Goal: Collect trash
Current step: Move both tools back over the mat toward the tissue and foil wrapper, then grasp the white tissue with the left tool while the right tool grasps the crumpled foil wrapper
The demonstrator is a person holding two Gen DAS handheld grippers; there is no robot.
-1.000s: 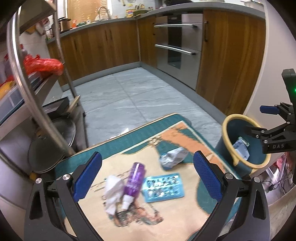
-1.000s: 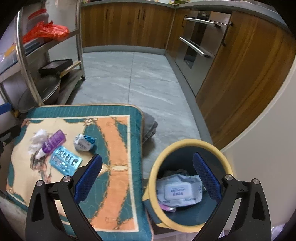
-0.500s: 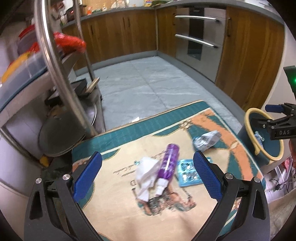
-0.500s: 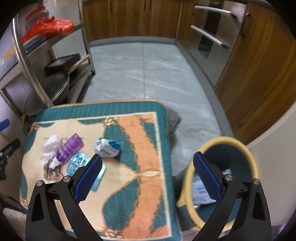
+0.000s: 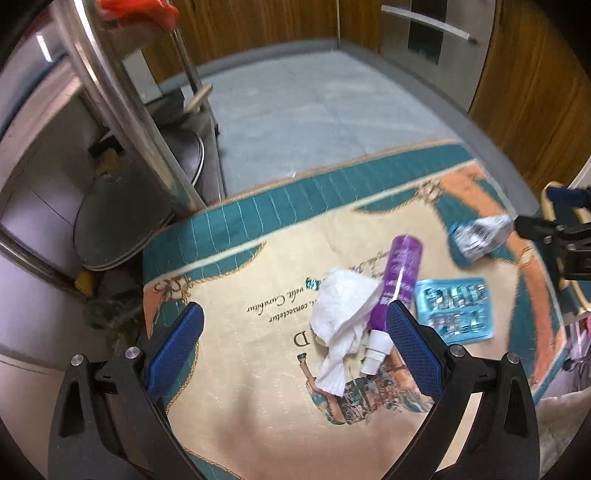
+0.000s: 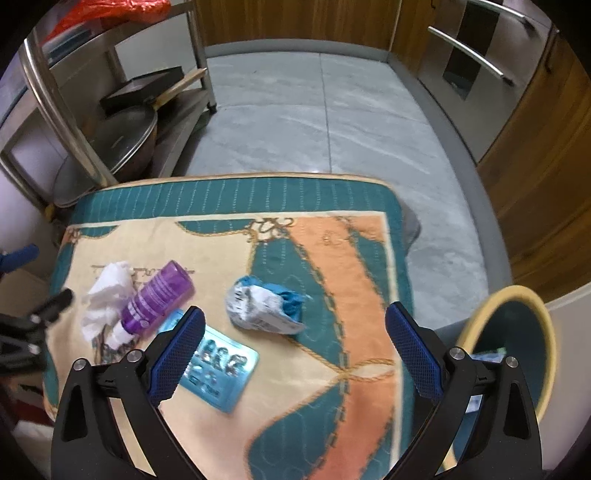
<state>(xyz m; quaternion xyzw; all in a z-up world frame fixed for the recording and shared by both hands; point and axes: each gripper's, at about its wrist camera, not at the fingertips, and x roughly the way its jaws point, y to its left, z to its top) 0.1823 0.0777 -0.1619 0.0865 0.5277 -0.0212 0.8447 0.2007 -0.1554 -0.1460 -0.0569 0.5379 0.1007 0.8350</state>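
Observation:
On a patterned teal, cream and orange mat point(image 5: 258, 369) point(image 6: 354, 280) lie a crumpled white tissue point(image 5: 343, 314) point(image 6: 105, 295), a purple spray bottle point(image 5: 397, 280) point(image 6: 159, 299), a blue blister pack point(image 5: 452, 310) point(image 6: 218, 369) and a crumpled blue-and-white wrapper point(image 5: 476, 236) point(image 6: 264, 306). My left gripper point(image 5: 291, 343) is open and empty, just above the mat left of the tissue. My right gripper point(image 6: 295, 347) is open and empty, above the mat just in front of the wrapper. A yellow-rimmed teal bin point(image 6: 517, 347) with trash inside stands right of the mat.
A steel shelf rack point(image 6: 66, 110) with pans point(image 6: 122, 136) stands at the left, a red bag point(image 5: 136, 11) on top. Grey tiled floor point(image 6: 314, 122) lies beyond the mat. Wooden cabinets point(image 6: 546, 147) and an oven point(image 6: 480, 66) line the right.
Both grippers have swung left and lower toward the mat. The right gripper left the bin and now faces the wrapper. The left one has closed in on the tissue and bottle.

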